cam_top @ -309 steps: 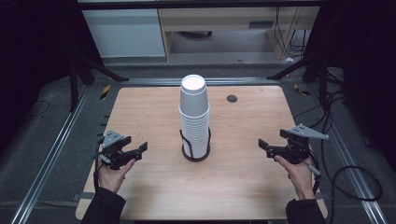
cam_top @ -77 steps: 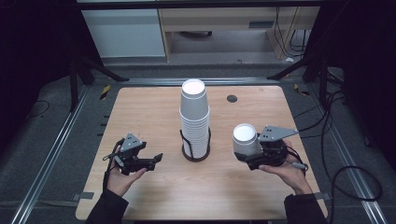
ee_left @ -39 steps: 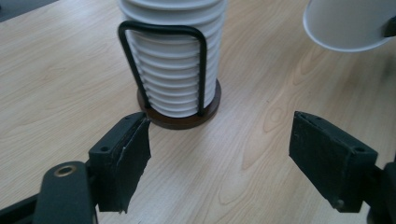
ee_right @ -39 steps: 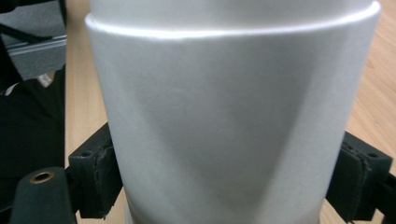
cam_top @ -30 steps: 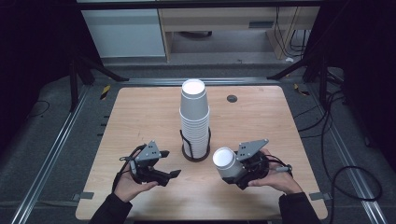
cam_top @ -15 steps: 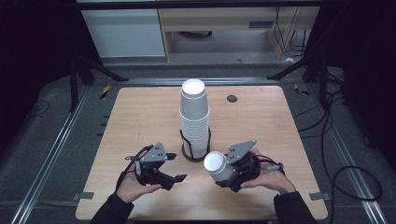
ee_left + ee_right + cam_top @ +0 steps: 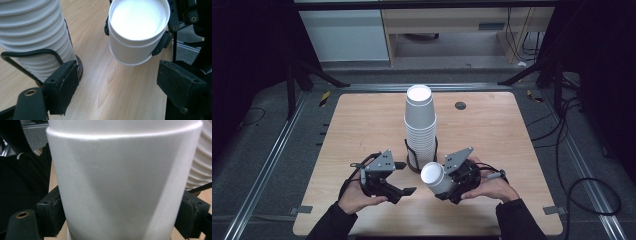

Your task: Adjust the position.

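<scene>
While right tool [image 7: 446, 186] clamps cup [image 7: 435, 177], left tool [image 7: 401, 178] (jaws just widening, empty) sits beside, apart.

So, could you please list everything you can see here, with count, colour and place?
Cup stack: one tall stack, white, table centre, standing in a holder.
Holder: one, black wire with a round base, around the foot of the stack.
Single cup: one, white, tilted, clamped between the right jaws, in front of the stack.
Table: one, light wood.
Round disc: one, dark, far right part of the table.
Left gripper: one, black, jaws open and just been opening, nothing between them, facing the cup.
Right gripper: one, black, shut on the cup.
</scene>
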A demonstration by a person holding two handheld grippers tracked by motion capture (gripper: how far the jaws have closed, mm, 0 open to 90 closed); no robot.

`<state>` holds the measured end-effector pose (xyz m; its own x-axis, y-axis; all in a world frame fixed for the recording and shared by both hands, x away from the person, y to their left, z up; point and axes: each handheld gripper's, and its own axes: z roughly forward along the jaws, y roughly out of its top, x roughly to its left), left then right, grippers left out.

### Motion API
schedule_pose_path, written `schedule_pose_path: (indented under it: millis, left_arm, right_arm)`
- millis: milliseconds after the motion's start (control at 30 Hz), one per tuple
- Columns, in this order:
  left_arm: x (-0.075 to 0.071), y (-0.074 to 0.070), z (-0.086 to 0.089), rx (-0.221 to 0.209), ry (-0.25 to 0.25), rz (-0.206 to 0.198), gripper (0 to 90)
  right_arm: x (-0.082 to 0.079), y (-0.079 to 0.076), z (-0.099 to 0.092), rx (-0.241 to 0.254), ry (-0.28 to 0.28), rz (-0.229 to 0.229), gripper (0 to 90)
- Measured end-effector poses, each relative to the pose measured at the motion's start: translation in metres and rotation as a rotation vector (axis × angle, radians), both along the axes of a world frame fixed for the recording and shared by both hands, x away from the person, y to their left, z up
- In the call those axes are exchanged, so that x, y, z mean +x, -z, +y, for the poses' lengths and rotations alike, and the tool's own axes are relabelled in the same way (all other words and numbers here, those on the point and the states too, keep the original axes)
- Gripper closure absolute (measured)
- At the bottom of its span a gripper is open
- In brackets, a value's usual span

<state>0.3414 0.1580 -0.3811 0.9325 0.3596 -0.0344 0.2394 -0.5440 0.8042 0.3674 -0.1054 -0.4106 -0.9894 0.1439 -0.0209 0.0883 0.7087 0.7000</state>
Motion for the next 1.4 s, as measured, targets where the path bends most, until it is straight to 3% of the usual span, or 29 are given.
schedule_pose_path:
  millis: [833, 1067, 1400]
  left_arm:
    - [0.007, 0.006, -0.027, 0.014, 0.094, 0.021, 16.7]
    - [0.010, 0.007, -0.030, 0.007, 0.100, 0.023, 16.9]
    - [0.011, 0.010, -0.038, 0.033, 0.116, 0.033, 17.0]
  right_arm:
    - [0.003, 0.007, 0.012, -0.050, -0.046, 0.020, 14.2]
    - [0.005, 0.008, 0.018, -0.053, -0.064, 0.018, 14.3]
    - [0.003, 0.008, 0.024, -0.061, -0.076, 0.013, 14.3]
